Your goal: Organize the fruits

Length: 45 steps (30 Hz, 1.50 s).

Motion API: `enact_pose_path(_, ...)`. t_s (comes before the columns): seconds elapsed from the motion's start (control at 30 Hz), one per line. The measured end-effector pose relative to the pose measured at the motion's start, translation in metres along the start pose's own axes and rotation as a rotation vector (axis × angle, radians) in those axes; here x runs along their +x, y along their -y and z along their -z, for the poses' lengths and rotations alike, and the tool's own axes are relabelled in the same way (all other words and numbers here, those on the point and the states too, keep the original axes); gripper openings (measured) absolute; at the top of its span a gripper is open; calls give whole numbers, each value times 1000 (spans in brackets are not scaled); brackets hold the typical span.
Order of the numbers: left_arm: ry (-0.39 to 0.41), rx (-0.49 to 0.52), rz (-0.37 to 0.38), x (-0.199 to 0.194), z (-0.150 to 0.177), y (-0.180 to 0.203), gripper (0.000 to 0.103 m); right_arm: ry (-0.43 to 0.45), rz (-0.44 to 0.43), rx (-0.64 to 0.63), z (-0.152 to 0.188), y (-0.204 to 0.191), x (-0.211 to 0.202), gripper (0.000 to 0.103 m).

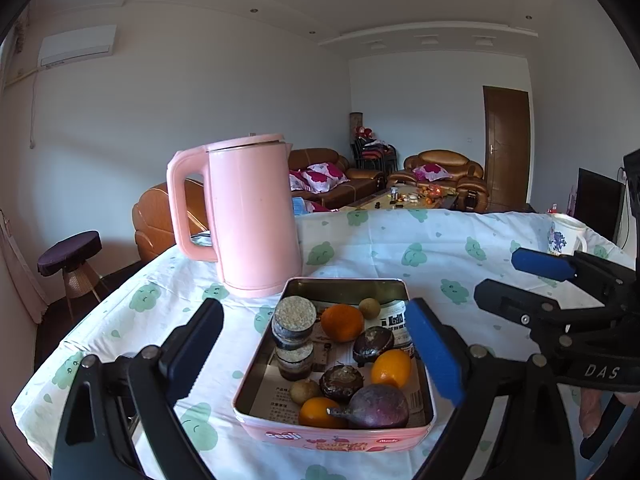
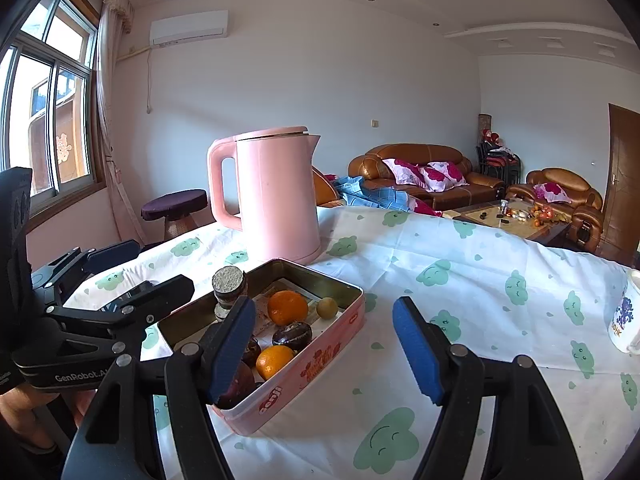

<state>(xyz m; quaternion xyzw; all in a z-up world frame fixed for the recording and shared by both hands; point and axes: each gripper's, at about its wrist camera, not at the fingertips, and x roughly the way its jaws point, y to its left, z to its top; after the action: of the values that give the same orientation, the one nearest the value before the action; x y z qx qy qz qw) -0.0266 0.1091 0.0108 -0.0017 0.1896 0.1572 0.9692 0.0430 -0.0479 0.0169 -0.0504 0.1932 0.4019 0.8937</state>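
A pink metal tin (image 1: 280,434) (image 2: 320,360) on the table holds several fruits: oranges (image 1: 342,322) (image 2: 287,307), dark purple passion fruits (image 1: 378,406) (image 2: 292,334), small tan longans (image 1: 369,307) (image 2: 327,307), and a stack of round brown discs (image 1: 294,322) (image 2: 229,286). My left gripper (image 1: 316,352) is open, hovering over the tin with a finger on each side. My right gripper (image 2: 324,352) is open and empty, just right of the tin; its left finger overlaps the tin's near corner. It also shows in the left wrist view (image 1: 516,276).
A pink kettle (image 1: 252,216) (image 2: 276,196) stands just behind the tin. A white mug (image 1: 566,236) (image 2: 626,320) stands at the right. The table has a white cloth (image 2: 460,280) with green clouds. Sofas, a stool and a coffee table lie beyond.
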Motion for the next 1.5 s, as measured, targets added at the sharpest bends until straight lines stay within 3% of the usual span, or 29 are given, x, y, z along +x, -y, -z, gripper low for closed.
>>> enact_pose_path(0.33,-2,8,1,1,1,2,95,2,7,0,0,2,-4,73)
enact_pose_path(0.57,8,16,-8,-2,1,5,103,4,11,-3,2,3,-6,73)
enact_pose_path(1.5,-16,34,23,1,3,18,103,32,75,-4,5,17,-22,73)
